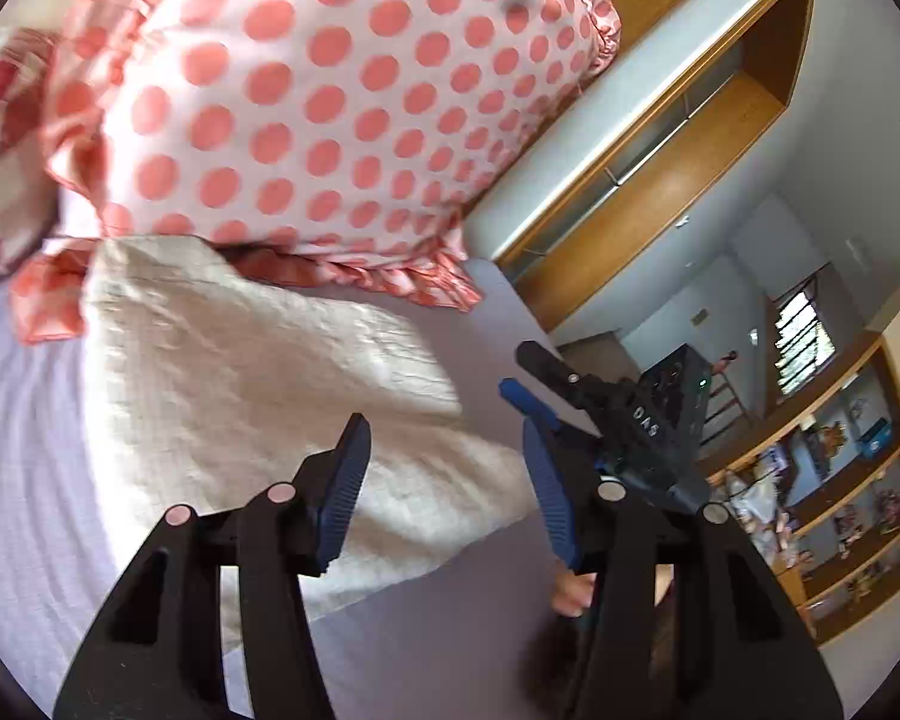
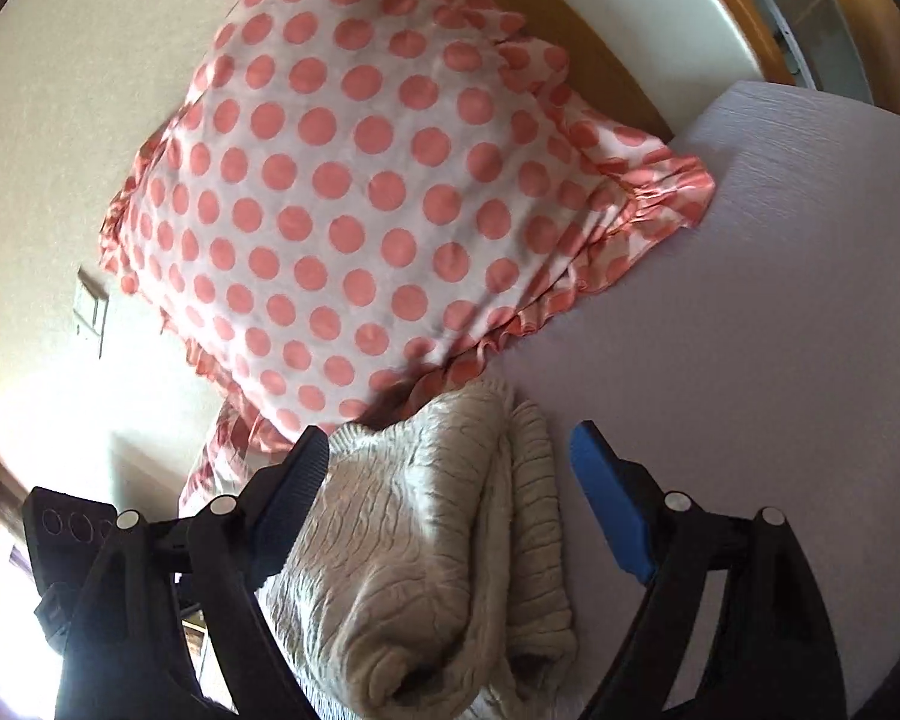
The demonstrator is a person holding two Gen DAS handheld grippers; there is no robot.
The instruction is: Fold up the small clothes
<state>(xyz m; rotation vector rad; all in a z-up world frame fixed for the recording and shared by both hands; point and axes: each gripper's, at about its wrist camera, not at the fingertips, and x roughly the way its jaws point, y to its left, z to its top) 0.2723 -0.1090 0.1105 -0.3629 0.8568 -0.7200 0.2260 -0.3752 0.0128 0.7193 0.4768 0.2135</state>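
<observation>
A cream knitted garment (image 1: 258, 384) lies folded on the lilac bed sheet (image 1: 30, 420), its far end against a polka-dot pillow. My left gripper (image 1: 444, 450) is open and empty, just above the garment's near edge. The right gripper (image 1: 522, 378) shows in the left wrist view, off the cloth's right side. In the right wrist view the garment (image 2: 426, 540) lies bunched in thick folds between the fingers of my right gripper (image 2: 450, 450), which is open and holds nothing.
A white pillow with coral dots and a frilled edge (image 1: 342, 96) (image 2: 360, 198) stands at the bed's head. A wooden headboard and wardrobe (image 1: 660, 180) lie to the right, with bookshelves (image 1: 840, 480) beyond. The lilac sheet (image 2: 750, 300) stretches right of the garment.
</observation>
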